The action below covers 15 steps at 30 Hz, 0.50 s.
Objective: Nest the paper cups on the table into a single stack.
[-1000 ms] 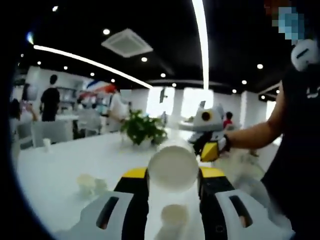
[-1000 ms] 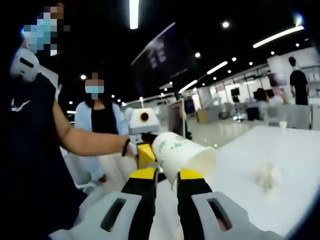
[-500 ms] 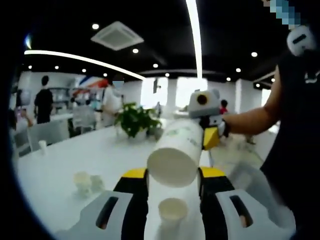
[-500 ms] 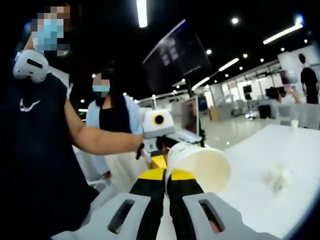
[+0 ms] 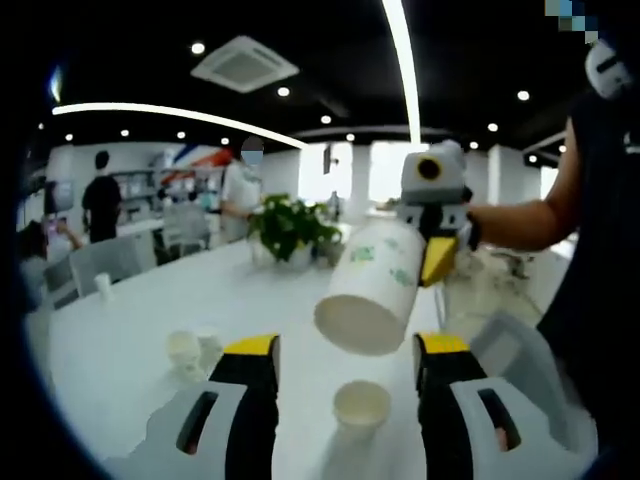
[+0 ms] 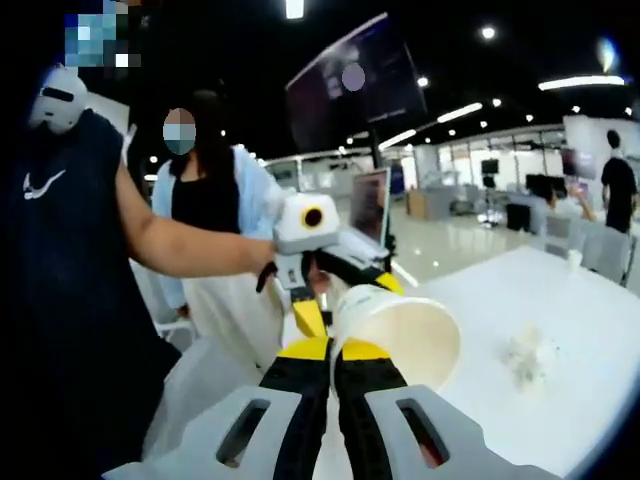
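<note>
A white paper cup with green print (image 5: 375, 285) hangs tilted in the air above the white table (image 5: 130, 330). My right gripper (image 5: 428, 255) comes in from the right and holds it by the rim. In the right gripper view that gripper (image 6: 337, 348) is shut on the cup's wall, and the cup's open mouth (image 6: 400, 330) faces right. My left gripper (image 5: 345, 345) stands open, its jaws wide apart below the cup; it also shows behind the cup (image 6: 345, 298). A small cup (image 5: 360, 405) stands on the table between the left jaws. Two more cups (image 5: 190, 350) sit to the left.
A potted plant (image 5: 290, 228) stands further back on the table, and a lone cup (image 5: 103, 285) sits near the far left edge. Chairs and people are beyond. A person's arm (image 6: 190, 250) and another person (image 6: 215, 220) are left of the table, by a laptop (image 6: 370, 205).
The left jaws, which held the cup, have opened and let it go. The right gripper has pinched the cup's rim and now holds it slightly higher.
</note>
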{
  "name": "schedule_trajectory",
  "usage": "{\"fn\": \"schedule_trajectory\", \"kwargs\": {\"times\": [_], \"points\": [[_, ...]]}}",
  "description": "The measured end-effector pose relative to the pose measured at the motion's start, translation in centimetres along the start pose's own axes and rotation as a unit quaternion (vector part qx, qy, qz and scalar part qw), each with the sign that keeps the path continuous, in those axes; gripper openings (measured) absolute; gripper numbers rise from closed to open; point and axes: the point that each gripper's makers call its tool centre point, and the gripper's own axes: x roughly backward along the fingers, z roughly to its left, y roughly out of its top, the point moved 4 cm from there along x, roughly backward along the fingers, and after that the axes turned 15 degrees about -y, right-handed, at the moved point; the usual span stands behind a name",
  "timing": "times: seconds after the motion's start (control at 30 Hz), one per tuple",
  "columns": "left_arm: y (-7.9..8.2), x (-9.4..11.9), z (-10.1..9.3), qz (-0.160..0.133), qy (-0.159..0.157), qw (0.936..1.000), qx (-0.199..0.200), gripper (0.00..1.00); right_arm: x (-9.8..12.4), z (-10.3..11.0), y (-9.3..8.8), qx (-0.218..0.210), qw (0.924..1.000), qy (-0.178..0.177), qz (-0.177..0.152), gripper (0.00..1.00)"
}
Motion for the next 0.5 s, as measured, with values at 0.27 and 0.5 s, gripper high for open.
{"fn": "schedule_trajectory", "kwargs": {"times": [0.27, 0.5], "points": [[-1.1, 1.8, 0.8, 0.009, 0.066, 0.9977, 0.004, 0.67, 1.4, -0.2, 0.1, 0.058, 0.9956, -0.034, 0.066, 0.00], [-2.9, 3.9, 2.3, 0.030, 0.146, 0.9886, 0.023, 0.82, 1.9, -0.6, 0.9, 0.097, 0.9882, -0.051, 0.108, 0.00]]}}
